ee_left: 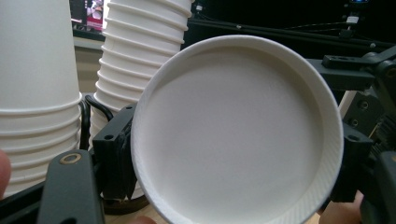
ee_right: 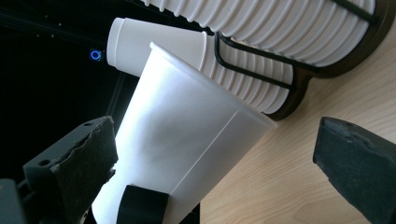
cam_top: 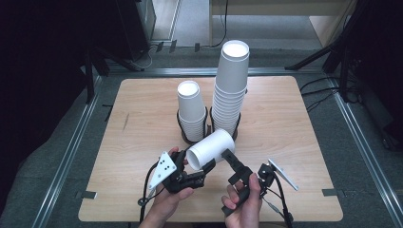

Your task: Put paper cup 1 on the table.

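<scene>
Left gripper (cam_top: 202, 173): jaws nearly closed, pinching the base rim of a single paper cup (cam_top: 211, 148) that lies on its side in the air, bottom toward the person, mouth toward the black wire holder (cam_top: 209, 129). In the left gripper view the cup bottom (ee_left: 236, 135) faces the camera, with one black pad (ee_left: 114, 154) against its left edge. Right gripper (cam_top: 233, 164): jaws standing wide, nothing pressed; in the right gripper view its pads (ee_right: 84, 163) bracket the cup wall (ee_right: 187, 154) with clear gaps on both sides. The cup hangs just in front of the holder, above the wooden table (cam_top: 142, 118). Behind it in the holder, the short stack (cam_top: 191, 111) sits in the left ring and the tall stack (cam_top: 230, 88) in the right ring. Risks, as I judge them: the grip is a thin rim pinch on soft paper, so the cup can pivot or slip out if the left hand tilts further. If the right jaws close on the mid wall, they may crush or ovalise it, and then it won't nest on a stack. The cup mouth is near the holder, so a forward swing could clip the tall stack, which looks top-heavy and would tip easily. Handover timing also matters: a left release before the right pads seat drops the cup onto the table.
</scene>
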Demonstrator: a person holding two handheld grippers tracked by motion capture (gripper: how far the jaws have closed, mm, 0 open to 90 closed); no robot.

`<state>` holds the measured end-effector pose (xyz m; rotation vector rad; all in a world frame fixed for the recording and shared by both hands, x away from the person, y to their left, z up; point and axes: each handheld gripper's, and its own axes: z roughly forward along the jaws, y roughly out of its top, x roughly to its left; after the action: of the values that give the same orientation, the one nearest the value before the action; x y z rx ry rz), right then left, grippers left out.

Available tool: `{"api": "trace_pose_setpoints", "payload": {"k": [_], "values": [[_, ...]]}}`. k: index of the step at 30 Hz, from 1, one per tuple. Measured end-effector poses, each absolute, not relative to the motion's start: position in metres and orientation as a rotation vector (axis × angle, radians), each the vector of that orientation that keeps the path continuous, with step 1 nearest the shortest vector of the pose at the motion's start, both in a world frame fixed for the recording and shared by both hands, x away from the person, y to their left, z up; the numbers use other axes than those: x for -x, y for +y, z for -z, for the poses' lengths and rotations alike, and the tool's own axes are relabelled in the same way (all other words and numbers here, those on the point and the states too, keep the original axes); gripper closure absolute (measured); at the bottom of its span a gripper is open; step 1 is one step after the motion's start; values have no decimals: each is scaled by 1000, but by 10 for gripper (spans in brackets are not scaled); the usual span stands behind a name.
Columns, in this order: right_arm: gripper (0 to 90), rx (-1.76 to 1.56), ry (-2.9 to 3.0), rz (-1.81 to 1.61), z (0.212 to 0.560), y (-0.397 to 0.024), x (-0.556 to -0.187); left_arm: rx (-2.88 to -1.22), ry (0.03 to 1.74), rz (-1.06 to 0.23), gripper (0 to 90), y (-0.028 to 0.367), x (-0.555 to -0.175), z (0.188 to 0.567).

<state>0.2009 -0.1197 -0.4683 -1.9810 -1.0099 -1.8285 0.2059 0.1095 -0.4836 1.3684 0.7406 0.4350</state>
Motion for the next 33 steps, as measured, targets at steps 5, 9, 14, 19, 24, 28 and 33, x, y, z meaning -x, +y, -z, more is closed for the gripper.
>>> {"api": "trace_pose_setpoints", "payload": {"k": [5, 9, 14, 19, 24, 28, 33], "values": [[0, 1950, -941, 1804, 472, -115, -204, -1370, 739, -439, 224, 108, -206, 484], [0, 1947, -927, 1795, 474, -112, -206, -1374, 738, -438, 224, 107, -206, 485], [0, 1928, -900, 1783, 475, -110, -209, -1376, 738, -438, 224, 106, -205, 485], [0, 1909, -892, 1769, 476, -107, -211, -1381, 737, -436, 224, 106, -205, 486], [0, 1890, -894, 1781, 477, -106, -212, -1388, 735, -434, 223, 104, -205, 487], [0, 1876, -886, 1781, 477, -105, -214, -1390, 731, -435, 223, 103, -204, 487], [0, 1876, -855, 1763, 478, -104, -217, -1392, 728, -430, 223, 101, -204, 487]]}}
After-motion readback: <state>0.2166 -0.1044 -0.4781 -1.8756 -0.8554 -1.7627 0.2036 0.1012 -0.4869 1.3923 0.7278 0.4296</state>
